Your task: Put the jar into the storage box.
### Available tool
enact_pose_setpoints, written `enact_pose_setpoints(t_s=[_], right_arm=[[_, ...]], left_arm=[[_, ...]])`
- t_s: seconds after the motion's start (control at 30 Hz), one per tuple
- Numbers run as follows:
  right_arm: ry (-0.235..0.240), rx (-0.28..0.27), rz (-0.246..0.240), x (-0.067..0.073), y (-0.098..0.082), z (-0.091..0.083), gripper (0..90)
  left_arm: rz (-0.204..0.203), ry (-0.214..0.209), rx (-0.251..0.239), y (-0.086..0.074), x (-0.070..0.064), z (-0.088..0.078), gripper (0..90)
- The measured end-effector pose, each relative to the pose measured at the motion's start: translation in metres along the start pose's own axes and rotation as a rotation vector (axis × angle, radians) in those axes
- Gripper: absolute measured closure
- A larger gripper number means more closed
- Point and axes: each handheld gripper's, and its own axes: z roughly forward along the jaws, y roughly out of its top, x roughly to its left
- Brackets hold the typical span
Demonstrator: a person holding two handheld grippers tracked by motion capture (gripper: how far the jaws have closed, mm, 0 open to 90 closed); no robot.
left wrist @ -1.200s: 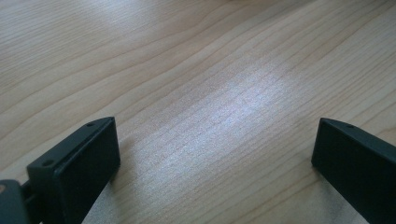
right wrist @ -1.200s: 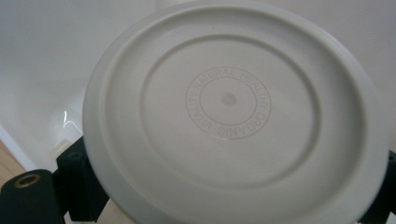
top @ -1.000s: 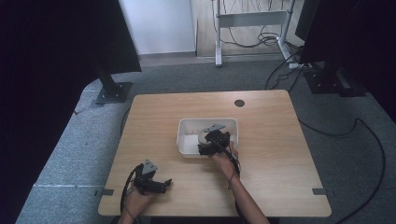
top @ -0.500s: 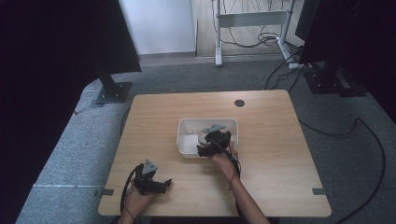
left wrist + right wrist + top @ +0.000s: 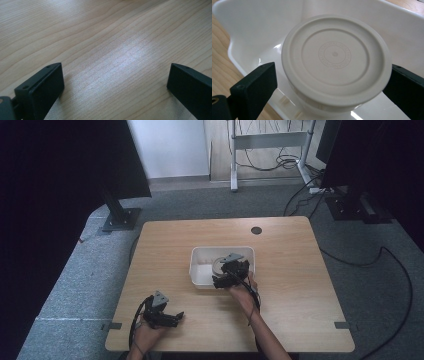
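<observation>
Now | R tool point(image 5: 332, 82): jaws spread either side of lidded white jar point(image 5: 336, 58), not clamped, lined up w/ lid to grab or let go | jar: inside white tub point(image 5: 200, 270) on table point(image 5: 290, 250) | L tool point(image 5: 113, 82): released, parked near table edge, out of way

wooden table point(image 5: 300, 270) (round grommet hole point(image 5: 256, 230)) | grey carpet point(image 5: 75, 285) | floor cables point(image 5: 390, 265)

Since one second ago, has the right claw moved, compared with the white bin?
No. In the high view the right claw sits at the same spot over the near edge of the white bin, as before.
</observation>
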Motion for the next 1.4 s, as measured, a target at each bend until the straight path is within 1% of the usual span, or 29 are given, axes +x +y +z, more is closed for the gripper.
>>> enact_pose_setpoints(t_s=[0.4, 0.67, 0.9, 1.4], right_arm=[[0.022, -0.020, -0.007, 0.001, -0.005, -0.015, 2.6], [0.033, -0.020, -0.018, 0.002, -0.010, -0.023, 2.8], [0.042, -0.030, -0.017, 0.003, -0.013, -0.032, 2.8], [0.056, -0.028, -0.058, 0.001, -0.026, -0.050, 3.7]], left_arm=[[0.000, 0.000, 0.000, 0.000, 0.000, 0.000, 0.5], [0.000, 0.000, 0.000, 0.000, 0.000, 0.000, 0.6], [-0.003, 0.000, -0.003, 0.000, 0.000, 0.000, 0.6], [-0.002, 0.000, -0.003, 0.000, 0.000, 0.000, 0.6]])
